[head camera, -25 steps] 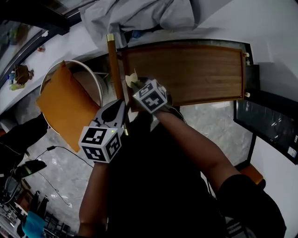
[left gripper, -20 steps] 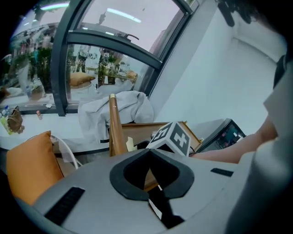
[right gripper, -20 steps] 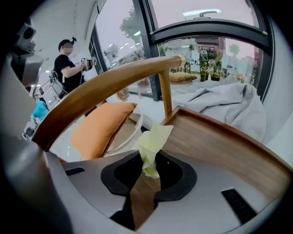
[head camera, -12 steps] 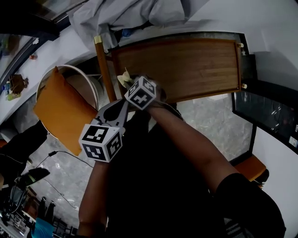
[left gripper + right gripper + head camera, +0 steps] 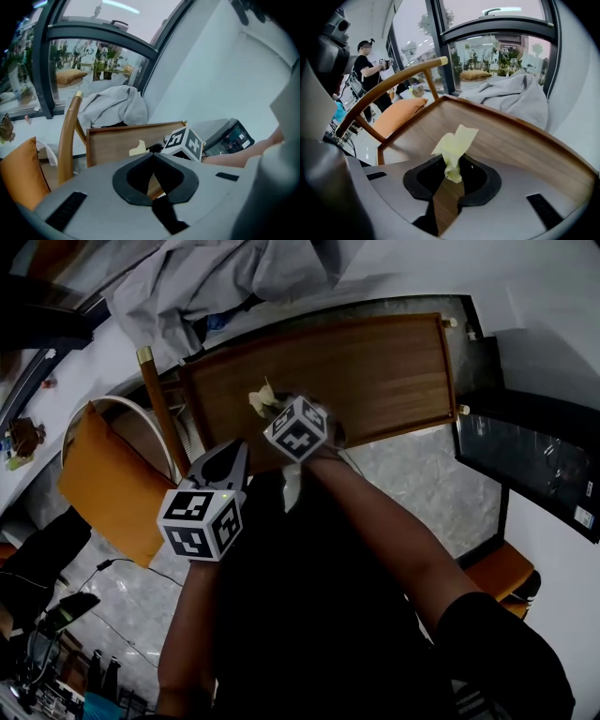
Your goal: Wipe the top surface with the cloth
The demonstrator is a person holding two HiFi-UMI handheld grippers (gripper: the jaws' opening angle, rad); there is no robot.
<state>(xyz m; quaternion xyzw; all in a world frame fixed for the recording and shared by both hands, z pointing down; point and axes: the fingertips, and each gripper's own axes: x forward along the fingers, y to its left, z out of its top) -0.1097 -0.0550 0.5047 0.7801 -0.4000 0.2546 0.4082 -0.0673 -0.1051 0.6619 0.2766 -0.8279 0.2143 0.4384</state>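
Note:
The wooden table top [image 5: 375, 371] runs across the head view. My right gripper [image 5: 272, 411] is over its near left part, shut on a pale yellow cloth [image 5: 262, 398]. In the right gripper view the cloth [image 5: 454, 147] sticks up crumpled from between the jaws of the right gripper [image 5: 453, 174], just above the wooden top [image 5: 511, 140]. My left gripper [image 5: 236, 450] hangs below the table's near edge, to the left of the right one. In its own view the left gripper [image 5: 152, 155] is shut with nothing in it, and beyond it are the cloth [image 5: 138, 148] and the table top [image 5: 115, 140].
A wooden chair with a curved back [image 5: 155, 399] and an orange cushion [image 5: 108, 484] stands at the table's left end. A grey garment [image 5: 206, 277] lies heaped beyond the table. A black device [image 5: 534, 465] is at the right. A person [image 5: 370, 65] stands far off.
My right gripper has carried the cloth rightward along the top, away from the table's left edge. The left gripper has kept its place and stayed shut.

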